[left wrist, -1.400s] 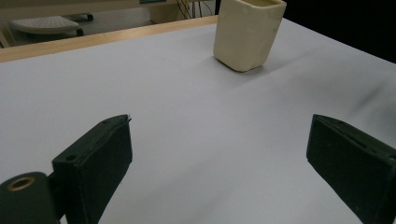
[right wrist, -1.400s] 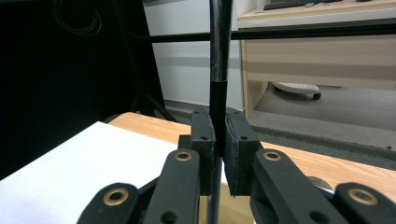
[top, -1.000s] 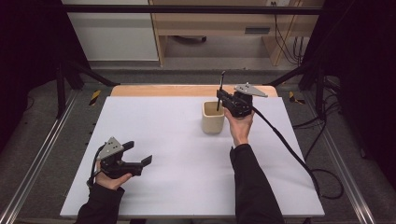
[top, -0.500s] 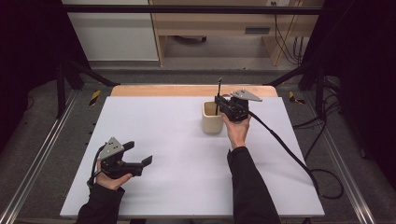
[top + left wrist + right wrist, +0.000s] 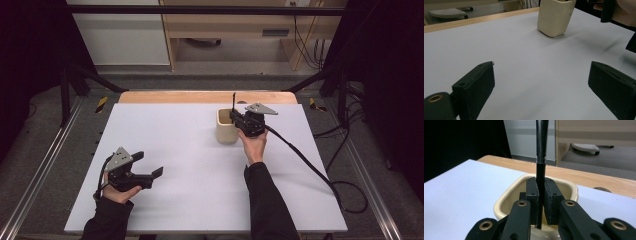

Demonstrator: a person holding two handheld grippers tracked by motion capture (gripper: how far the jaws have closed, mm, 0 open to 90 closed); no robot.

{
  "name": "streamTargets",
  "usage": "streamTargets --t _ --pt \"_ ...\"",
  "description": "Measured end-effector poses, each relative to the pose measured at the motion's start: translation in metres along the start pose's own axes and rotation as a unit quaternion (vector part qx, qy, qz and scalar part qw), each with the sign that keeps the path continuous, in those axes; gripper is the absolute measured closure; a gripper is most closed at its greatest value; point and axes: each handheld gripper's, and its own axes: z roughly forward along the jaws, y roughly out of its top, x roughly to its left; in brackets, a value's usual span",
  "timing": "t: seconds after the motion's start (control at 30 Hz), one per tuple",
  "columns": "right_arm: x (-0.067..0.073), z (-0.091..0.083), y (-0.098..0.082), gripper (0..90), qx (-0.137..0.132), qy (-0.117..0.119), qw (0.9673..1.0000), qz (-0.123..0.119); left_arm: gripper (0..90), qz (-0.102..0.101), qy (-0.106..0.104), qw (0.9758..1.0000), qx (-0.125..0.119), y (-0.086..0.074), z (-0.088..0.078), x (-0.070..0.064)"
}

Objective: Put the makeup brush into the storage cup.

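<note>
A cream cup (image 5: 226, 131) stands on the white table (image 5: 190, 165), right of centre; the left gripper view shows the cup (image 5: 555, 16) at the top. My right gripper (image 5: 233, 117) hovers at the cup's right rim, shut on a thin black pen (image 5: 233, 101) held upright. In the right gripper view the pen (image 5: 540, 150) rises between the pads (image 5: 532, 195), its lower end going down into the cup (image 5: 506, 203). Near the table's front left my left gripper (image 5: 150, 165) rests open with nothing between its fingers (image 5: 475, 87).
A wooden strip (image 5: 200, 96) runs along the table's far edge. The right gripper's cable (image 5: 310, 165) trails off the right side to the floor. Black frame legs and yellow-striped markers (image 5: 101, 104) stand beyond the table; a wooden cabinet (image 5: 235, 35) is behind.
My right gripper has sunk with the pen, bringing its lower end down into the cup. The left gripper has stayed where it was.
</note>
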Motion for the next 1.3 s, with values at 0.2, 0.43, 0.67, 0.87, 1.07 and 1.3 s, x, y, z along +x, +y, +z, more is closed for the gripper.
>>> streamTargets --t 0.2,0.43,0.67,0.87,1.07,1.3 --pt "0.000 -0.002 -0.005 82.8 0.010 0.001 0.9999 -0.006 6.6 0.000 0.000 1.0000 0.002 0.000 0.001 -0.001" --pt "0.002 -0.015 -0.001 70.7 -0.001 -0.005 0.9999 -0.016 6.7 -0.001 0.001 1.0000 0.001 0.000 0.001 -0.001" --pt "0.002 -0.036 0.005 55.8 -0.009 0.003 0.9997 -0.023 6.7 -0.003 0.001 1.0000 0.001 0.000 0.000 -0.001" --pt "0.004 -0.065 0.003 43.6 -0.013 0.014 0.9993 -0.033 6.7 -0.003 0.000 1.0000 0.000 0.000 0.000 -0.002" --pt "0.002 -0.088 -0.004 32.9 -0.015 0.023 0.9990 -0.034 6.5 -0.004 -0.001 1.0000 0.001 0.000 -0.001 -0.003" --pt "-0.001 -0.111 -0.014 21.3 -0.013 0.027 0.9988 -0.039 6.4 -0.006 0.000 1.0000 0.001 -0.001 -0.001 -0.003"
